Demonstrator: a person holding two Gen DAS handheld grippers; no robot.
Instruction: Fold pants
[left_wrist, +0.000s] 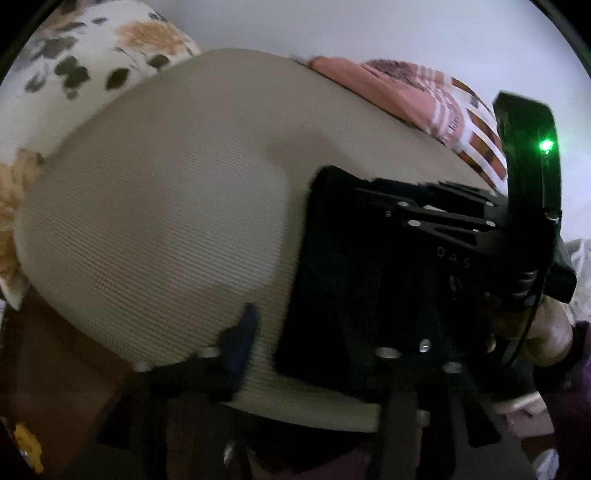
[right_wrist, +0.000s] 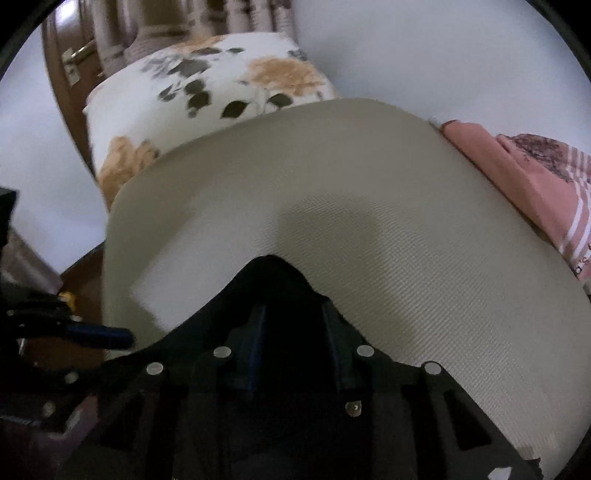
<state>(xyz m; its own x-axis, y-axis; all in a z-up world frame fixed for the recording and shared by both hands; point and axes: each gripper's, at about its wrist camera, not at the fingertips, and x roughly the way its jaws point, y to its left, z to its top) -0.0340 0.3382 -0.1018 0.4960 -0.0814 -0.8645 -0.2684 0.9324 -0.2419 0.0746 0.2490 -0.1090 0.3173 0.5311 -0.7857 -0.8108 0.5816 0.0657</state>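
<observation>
Right gripper (right_wrist: 295, 321) jaws clamped on black pants (right_wrist: 273, 273), left gripper (left_wrist: 314, 343) jaws spread, pants between.

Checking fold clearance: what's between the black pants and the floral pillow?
Nothing but bare beige mat lies between the pants and the floral pillow. The left wrist view shows it best, and the right wrist view agrees.
</observation>
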